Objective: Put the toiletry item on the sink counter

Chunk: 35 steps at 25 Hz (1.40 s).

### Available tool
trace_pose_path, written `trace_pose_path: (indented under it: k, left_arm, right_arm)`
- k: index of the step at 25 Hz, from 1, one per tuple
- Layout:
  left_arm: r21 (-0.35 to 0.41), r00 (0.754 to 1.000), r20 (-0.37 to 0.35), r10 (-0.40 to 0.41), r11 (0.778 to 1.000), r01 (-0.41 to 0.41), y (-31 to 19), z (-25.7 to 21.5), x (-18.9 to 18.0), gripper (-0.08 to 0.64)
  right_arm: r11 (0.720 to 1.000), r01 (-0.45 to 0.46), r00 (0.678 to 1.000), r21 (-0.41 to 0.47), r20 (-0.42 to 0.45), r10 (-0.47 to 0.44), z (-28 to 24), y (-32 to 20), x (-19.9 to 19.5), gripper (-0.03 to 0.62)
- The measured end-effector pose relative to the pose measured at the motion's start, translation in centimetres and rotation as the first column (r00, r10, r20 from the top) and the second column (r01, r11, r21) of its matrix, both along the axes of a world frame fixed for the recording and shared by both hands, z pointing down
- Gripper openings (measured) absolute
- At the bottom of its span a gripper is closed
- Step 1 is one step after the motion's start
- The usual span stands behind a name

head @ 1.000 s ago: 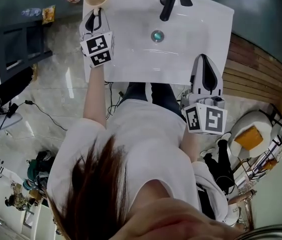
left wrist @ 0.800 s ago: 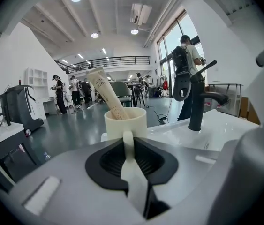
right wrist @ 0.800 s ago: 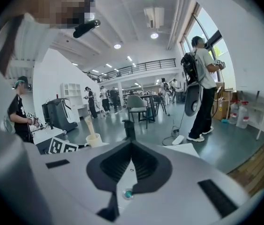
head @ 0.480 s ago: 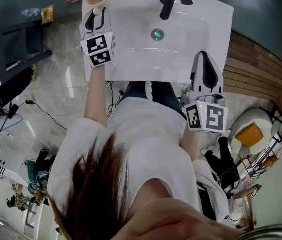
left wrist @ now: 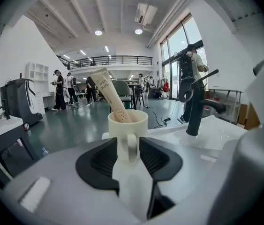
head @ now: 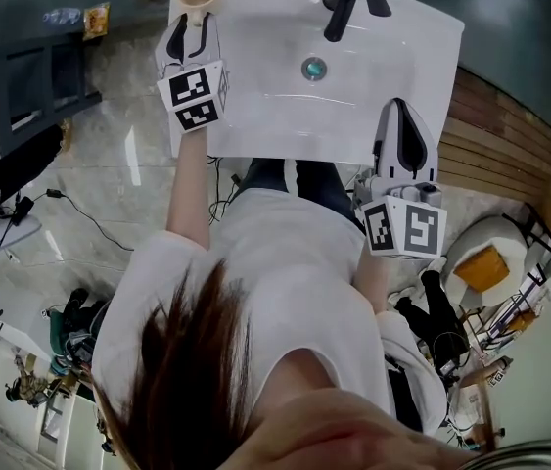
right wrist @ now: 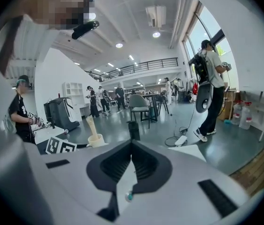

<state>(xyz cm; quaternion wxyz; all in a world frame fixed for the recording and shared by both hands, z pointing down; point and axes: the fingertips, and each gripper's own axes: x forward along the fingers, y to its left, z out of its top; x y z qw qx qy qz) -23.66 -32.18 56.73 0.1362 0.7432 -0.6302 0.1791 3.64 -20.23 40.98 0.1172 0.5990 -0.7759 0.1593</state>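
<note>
Opening claw: the left claw [left wrist: 128,145] is spreading its jaws on either side of the handle of the mug [left wrist: 128,123]. The handle stands between the pads with a sliver of gap on each side, so nothing is gripped.
Change: a second ago these jaws were pinched narrow on that handle. Now they stand wide, and the mug sits in the same back-left corner as before.
Meaning: by the look of it, the set-down is done and the release is all but finished. What seems left is to draw the claw straight back off the handle without nudging the mug.
Mug contents: a cream tube [left wrist: 108,95] leans out of the mug, tilted to the left, with its lower end down inside. Nothing else shows in the mug.
Task item's place: mug and tube rest on the white sink surface [head: 255,116] at its back-left corner, left of the black faucet [left wrist: 195,107] and outside the basin.
Basin: it holds only its drain [head: 313,68].
Right claw: the right claw [right wrist: 131,146] is closed on nothing over the front-right rim of the sink, well apart from the mug.
</note>
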Motion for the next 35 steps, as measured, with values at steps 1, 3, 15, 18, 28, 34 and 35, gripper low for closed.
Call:
trace_pose_path:
  k: [1, 3, 15, 18, 28, 34, 35]
  left_arm:
    - [0.004, 1.0, -0.002, -0.002, 1.0, 0.002, 0.0, -0.3, -0.1, 0.138]
    - [0.014, 1.0, -0.007, -0.003, 1.0, 0.004, 0.1, -0.9, -0.2, 0.138]
    - [0.09, 0.997, -0.08, 0.017, 0.996, -0.01, 1.5, -5.8, 0.4, 0.107]
    - [0.115, 0.997, -0.08, 0.019, 0.993, -0.009, 2.0, -7.2, 0.7, 0.073]
    - [0.181, 0.995, -0.095, 0.012, 0.983, 0.005, 3.3, -11.5, 1.4, 0.009]
    - [0.23, 0.992, -0.12, 0.023, 0.973, 0.005, 4.4, -15.2, 2.5, 0.009]
    - [0.239, 0.992, -0.123, 0.025, 0.971, 0.005, 4.6, -15.8, 2.7, 0.009]
  right_arm:
    - [1.0, 0.003, 1.0, 0.0, 0.0, -0.003, 0.0, -0.1, -0.1, 0.005]
    - [1.0, 0.011, 1.0, 0.0, 0.0, -0.011, 0.0, -0.2, -0.4, 0.005]
    - [0.999, 0.039, 0.999, 0.011, 0.004, -0.039, -0.4, -0.7, -1.1, 0.005]
    - [0.999, 0.033, 0.999, 0.024, 0.006, -0.033, -0.8, -0.6, -0.8, 0.005]
    - [0.997, 0.041, 0.999, 0.059, -0.011, -0.04, -2.5, -0.6, 0.7, 0.005]
    - [0.997, 0.064, 0.998, 0.05, -0.015, -0.063, -3.1, -0.6, 1.3, 0.005]
    - [0.997, 0.067, 0.998, 0.049, -0.014, -0.067, -3.3, -0.6, 1.4, 0.005]
